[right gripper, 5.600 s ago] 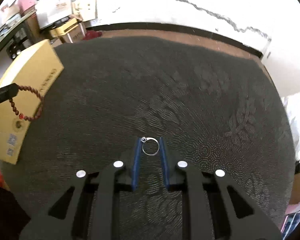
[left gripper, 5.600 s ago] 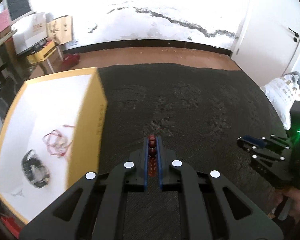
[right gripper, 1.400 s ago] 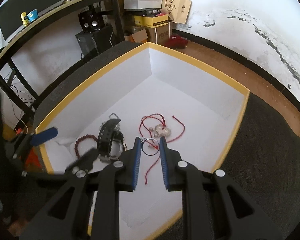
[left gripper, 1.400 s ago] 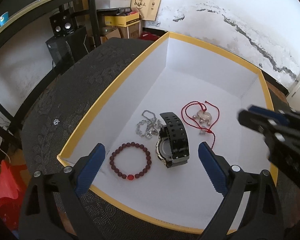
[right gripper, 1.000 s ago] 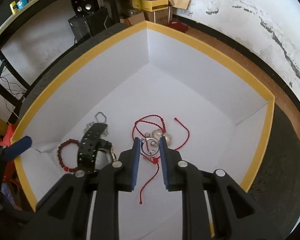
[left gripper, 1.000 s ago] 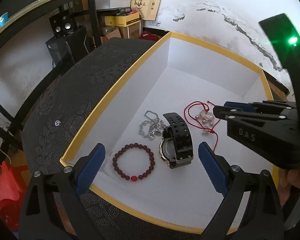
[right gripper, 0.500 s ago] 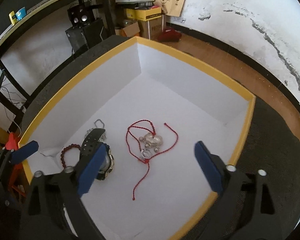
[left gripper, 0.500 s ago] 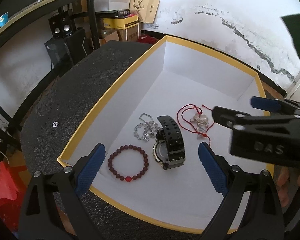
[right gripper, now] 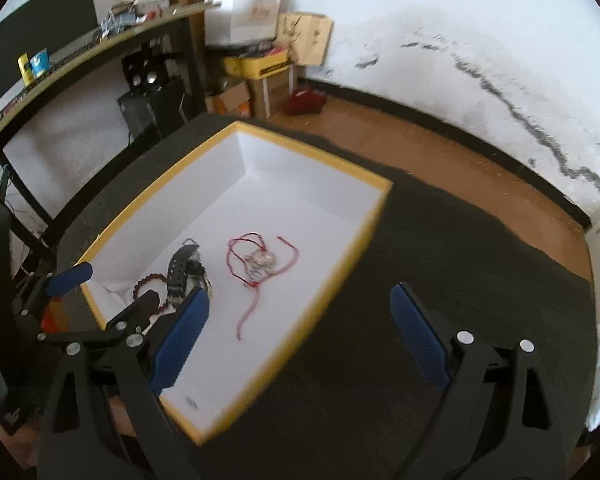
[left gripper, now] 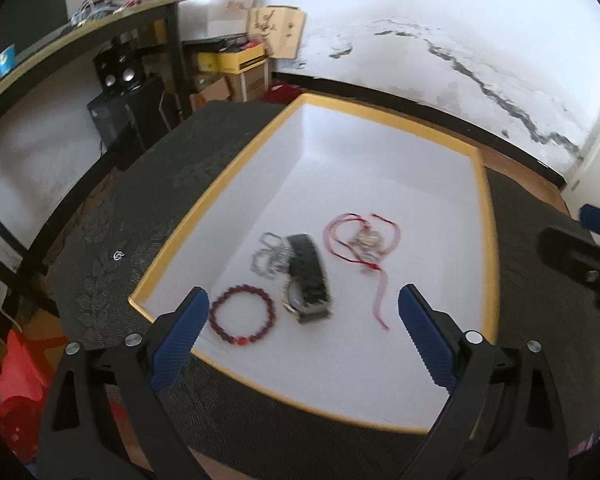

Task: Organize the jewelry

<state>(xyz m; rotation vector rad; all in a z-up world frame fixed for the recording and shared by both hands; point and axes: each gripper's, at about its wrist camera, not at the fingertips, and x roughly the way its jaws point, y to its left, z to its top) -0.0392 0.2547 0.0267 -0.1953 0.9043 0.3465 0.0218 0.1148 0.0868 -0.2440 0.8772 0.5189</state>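
A yellow-rimmed white box (left gripper: 486, 240) (right gripper: 340, 280) sits on the dark cloth. Inside lie a red bead bracelet (left gripper: 242, 318) (right gripper: 148, 282), a black watch (left gripper: 308, 276) (right gripper: 178, 272), a silver chain (left gripper: 266, 260) and a red cord necklace with silver charms (left gripper: 364, 242) (right gripper: 260, 260). My left gripper (left gripper: 304, 340) is open and empty over the box's near edge. My right gripper (right gripper: 300, 338) is open and empty, above the box's right rim. A small silver ring (left gripper: 118, 256) lies on the cloth left of the box.
A black shelf (left gripper: 100, 52) with speakers and cardboard boxes (right gripper: 260, 76) stands behind the table. A red object (left gripper: 16, 376) sits low at the left. The table's dark cloth (right gripper: 460, 260) extends right of the box.
My right gripper let the ring go in the box beside the red cord, opened and pulled back to the right. My left gripper stayed open and backed away slightly.
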